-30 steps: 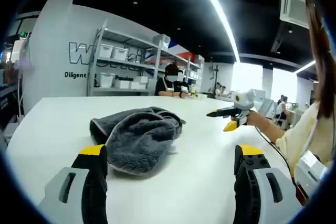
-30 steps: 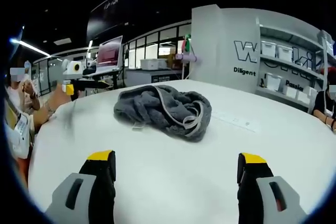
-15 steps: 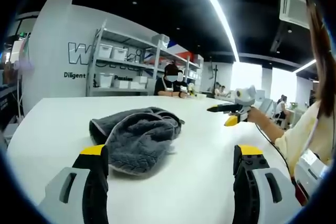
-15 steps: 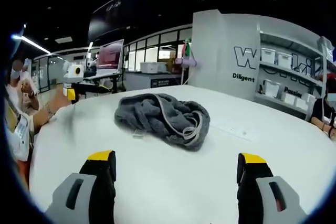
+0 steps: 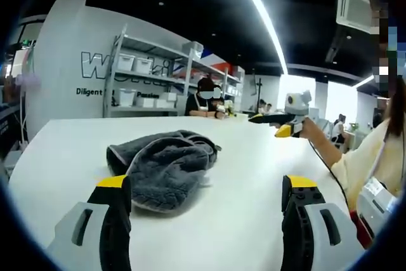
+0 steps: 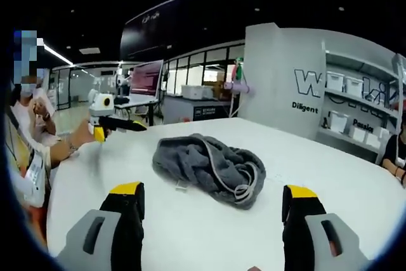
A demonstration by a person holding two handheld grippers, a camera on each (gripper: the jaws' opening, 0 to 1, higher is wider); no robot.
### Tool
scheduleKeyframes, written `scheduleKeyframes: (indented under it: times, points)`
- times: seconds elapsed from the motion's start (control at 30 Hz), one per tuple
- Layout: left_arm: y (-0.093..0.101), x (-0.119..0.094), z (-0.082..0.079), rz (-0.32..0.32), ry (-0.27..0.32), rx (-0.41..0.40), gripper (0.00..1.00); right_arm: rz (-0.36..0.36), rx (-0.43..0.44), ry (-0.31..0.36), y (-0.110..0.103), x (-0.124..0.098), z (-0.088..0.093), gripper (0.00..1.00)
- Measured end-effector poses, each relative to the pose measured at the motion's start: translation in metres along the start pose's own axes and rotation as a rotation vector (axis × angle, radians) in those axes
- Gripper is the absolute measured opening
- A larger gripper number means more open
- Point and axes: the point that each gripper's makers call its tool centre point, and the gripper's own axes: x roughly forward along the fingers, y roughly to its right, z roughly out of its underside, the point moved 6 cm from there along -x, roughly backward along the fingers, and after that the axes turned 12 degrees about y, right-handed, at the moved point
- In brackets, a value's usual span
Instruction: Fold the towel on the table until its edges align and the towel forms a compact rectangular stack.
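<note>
Holding both grippers above the white counter (image 5: 241,176), I am keeping the left gripper (image 5: 206,188) and right gripper (image 6: 212,196) fingers wide apart, gripping nothing. Crumpled grey towel (image 5: 165,163) is lying mid-counter, ahead of both.

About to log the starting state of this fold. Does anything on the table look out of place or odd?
Only the dark grey terry towel: it lies in a crumpled heap on the white table, its pale trimmed edge looping over the top, nothing aligned. Both grippers are open and apart from it. No spill or damage shows.
</note>
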Motion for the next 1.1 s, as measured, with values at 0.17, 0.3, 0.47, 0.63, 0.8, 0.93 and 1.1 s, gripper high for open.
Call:
scheduleKeyframes:
  times: [0.17, 0.3, 0.47, 0.63, 0.8, 0.93, 1.1]
  points:
    - [0.001, 0.000, 0.001, 0.004, -0.005, 0.002, 0.97, -0.027, -0.035, 0.004, -0.005, 0.012, -0.010, 0.88]
    - [0.000, 0.001, 0.003, 0.005, -0.012, -0.001, 0.97, -0.046, -0.057, 0.011, -0.008, 0.022, -0.013, 0.83]
    - [-0.002, 0.001, 0.006, -0.002, -0.029, 0.001, 0.97, -0.063, -0.083, 0.025, -0.010, 0.034, -0.015, 0.72]
    - [-0.004, 0.001, 0.007, -0.006, -0.039, 0.003, 0.96, -0.078, -0.103, 0.023, -0.007, 0.049, -0.015, 0.63]
    - [-0.004, 0.001, 0.006, -0.008, -0.045, 0.003, 0.96, -0.074, -0.122, 0.009, 0.001, 0.062, -0.007, 0.47]
    - [-0.005, 0.001, 0.007, -0.013, -0.052, 0.005, 0.96, -0.072, -0.114, -0.005, 0.007, 0.071, 0.000, 0.40]
    - [-0.005, 0.001, 0.009, -0.020, -0.063, 0.009, 0.96, -0.089, -0.138, -0.045, 0.007, 0.082, 0.013, 0.35]
